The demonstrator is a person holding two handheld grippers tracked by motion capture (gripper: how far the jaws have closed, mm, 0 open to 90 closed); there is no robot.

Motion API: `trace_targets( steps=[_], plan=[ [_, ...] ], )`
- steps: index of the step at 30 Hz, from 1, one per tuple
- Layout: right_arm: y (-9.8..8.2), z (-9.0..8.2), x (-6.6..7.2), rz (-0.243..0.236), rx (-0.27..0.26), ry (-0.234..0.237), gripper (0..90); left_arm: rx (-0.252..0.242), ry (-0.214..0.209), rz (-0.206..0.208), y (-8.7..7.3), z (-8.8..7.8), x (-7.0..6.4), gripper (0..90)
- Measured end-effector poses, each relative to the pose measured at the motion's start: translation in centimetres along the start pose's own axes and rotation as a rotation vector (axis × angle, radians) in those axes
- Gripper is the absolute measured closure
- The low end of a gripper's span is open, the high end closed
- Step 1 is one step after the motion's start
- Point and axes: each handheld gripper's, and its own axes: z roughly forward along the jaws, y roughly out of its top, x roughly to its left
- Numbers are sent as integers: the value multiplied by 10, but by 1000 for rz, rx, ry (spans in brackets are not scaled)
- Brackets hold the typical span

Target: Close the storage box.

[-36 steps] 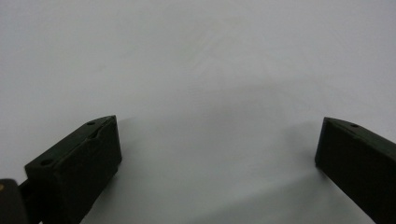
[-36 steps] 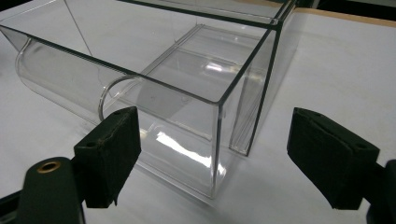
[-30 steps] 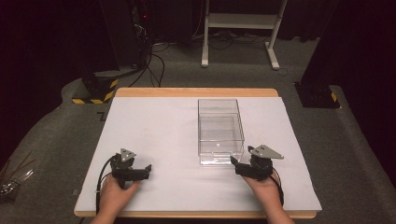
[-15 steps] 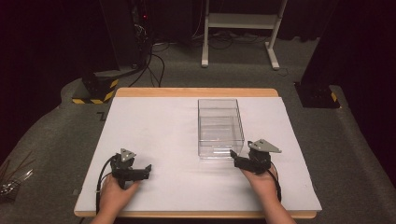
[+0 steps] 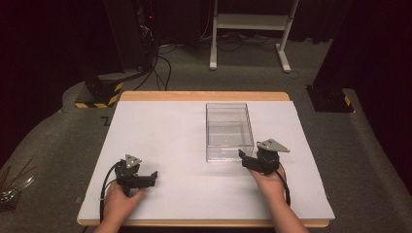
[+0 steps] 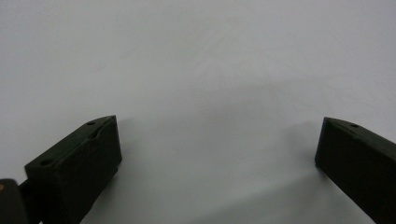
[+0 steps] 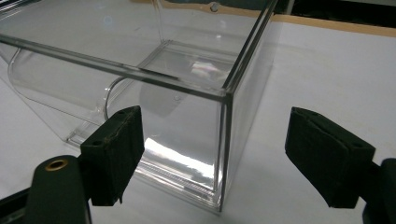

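Where the high view looks down on the white-topped desk, we see a clear plastic box standing upright right of centre, open at the top, its long sides running away from the person. We find the right tongs just beside the box's near right corner, held in the person's right hand, with the grey three-cornered plate on top. Along the right gripper view, we see the black jaws standing wide apart on either side of that near corner edge of the box; whether the left jaw touches the near wall we cannot tell, while the right jaw is clear of the side wall. We place the left tongs near the desk's front left part, well apart from the box, held in the left hand. Along the left gripper view, their jaws are likewise spread wide, with bare white surface between them.
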Motion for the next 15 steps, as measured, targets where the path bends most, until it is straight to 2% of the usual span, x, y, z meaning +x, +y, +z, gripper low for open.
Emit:
trace_targets(
  steps=[9,15],
  plan=[
    [5,9,-2,8,-7,-21,206,0,0,0,0,0,0,6],
    [6,12,-4,18,-4,-16,196,0,0,1,0,0,0,6]
  ],
)
